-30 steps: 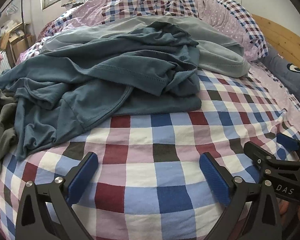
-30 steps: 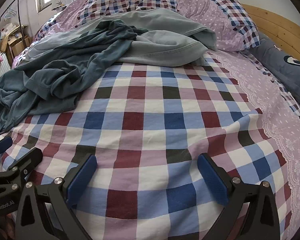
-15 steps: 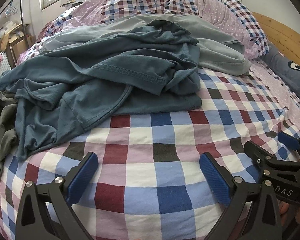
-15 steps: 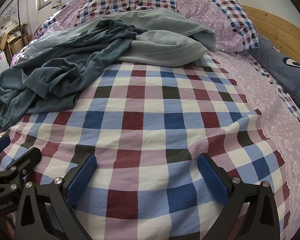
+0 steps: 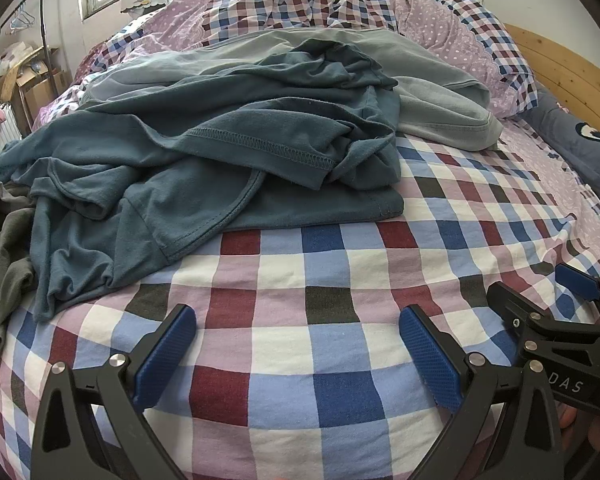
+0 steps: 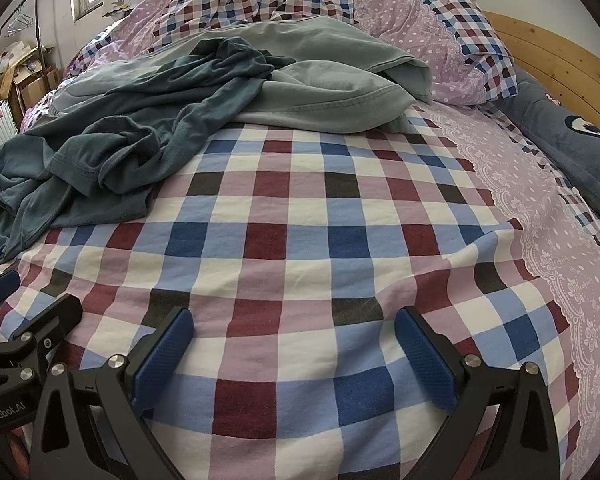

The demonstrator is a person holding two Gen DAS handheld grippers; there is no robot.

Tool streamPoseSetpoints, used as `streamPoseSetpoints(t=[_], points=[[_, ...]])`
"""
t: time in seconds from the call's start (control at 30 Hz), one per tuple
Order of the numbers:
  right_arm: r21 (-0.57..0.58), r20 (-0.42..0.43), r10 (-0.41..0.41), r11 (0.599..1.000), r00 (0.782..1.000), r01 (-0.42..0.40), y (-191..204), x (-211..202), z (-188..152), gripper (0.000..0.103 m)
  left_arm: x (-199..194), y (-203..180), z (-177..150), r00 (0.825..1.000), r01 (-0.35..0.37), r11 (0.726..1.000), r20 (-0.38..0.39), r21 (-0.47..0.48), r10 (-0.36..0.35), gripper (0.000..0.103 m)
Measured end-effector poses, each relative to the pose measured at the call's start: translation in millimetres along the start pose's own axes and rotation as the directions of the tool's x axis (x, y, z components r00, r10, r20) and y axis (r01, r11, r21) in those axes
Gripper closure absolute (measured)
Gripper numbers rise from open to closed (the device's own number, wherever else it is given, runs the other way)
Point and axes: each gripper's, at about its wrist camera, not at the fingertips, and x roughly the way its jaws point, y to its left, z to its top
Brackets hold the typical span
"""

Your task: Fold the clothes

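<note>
One view only: grey garment point(image 5: 4, 236), left wrist.

- You see a checked cotton bedsheet point(image 5: 324, 360) in dark red, blue, pale lilac, white and black.
- A crumpled teal jersey garment point(image 5: 204, 160) shows tone-on-tone stitching.
- The pale grey-green garment point(image 6: 332, 92) is plain.
- The lilac pillow point(image 6: 416, 36) has white dots.
- Your gripper pads point(image 5: 430, 354) are blue on black frames.

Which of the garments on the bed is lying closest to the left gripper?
The dark teal shirt, crumpled just beyond the open left gripper; the light grey-green garment lies farther back, partly under it.
</note>
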Motion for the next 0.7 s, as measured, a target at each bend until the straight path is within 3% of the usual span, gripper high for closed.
streamPoseSetpoints(t=[0.7], points=[[0.0,0.001,0.0,1.0,1.0,0.0,0.0,-0.3,-0.1,0.0,-2.4,-0.3,-2.1,1.0,0.003,1.0,0.005,-0.006,-0.003,0.0]])
